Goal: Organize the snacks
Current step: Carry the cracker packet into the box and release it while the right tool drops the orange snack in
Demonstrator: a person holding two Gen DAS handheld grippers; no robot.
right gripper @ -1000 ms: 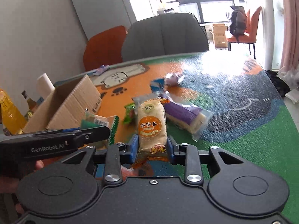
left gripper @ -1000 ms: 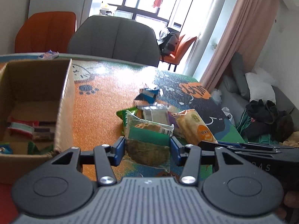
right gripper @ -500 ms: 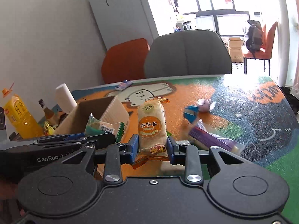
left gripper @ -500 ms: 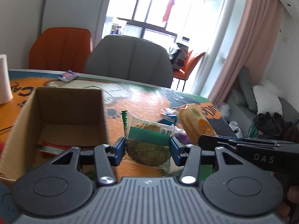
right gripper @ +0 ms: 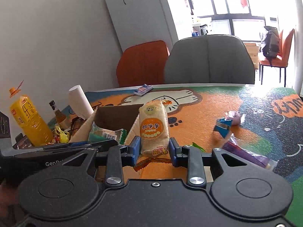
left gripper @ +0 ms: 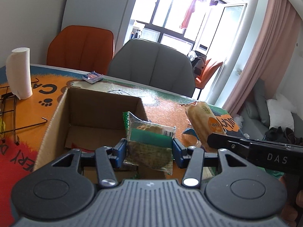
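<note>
Over box [left gripper: 56, 117]: left gripper [left gripper: 149, 151] pinches green packet [left gripper: 149, 141] | right gripper [right gripper: 154, 149] pinches cake [right gripper: 153, 128]; bottle [right gripper: 28, 121] right-view only

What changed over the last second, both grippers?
Both were lifted off the snack pile toward the cardboard box: left gripper with its green cookie pack over the opening, right gripper with the orange rice-cracker pack beside it. Both grips unchanged.

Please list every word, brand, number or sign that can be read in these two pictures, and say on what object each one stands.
"DAS": on the right gripper's black side, seen from the left wrist.
"GenRo": on the left gripper's black side, rest hidden.
"CA": black letters on the table mat, cut off.
Barcode: on the green snack packet, digits too small.
Rice cracker packet: Chinese characters, upside down, not reliably readable.
Yellow drink bottle: label too blurred.
</note>
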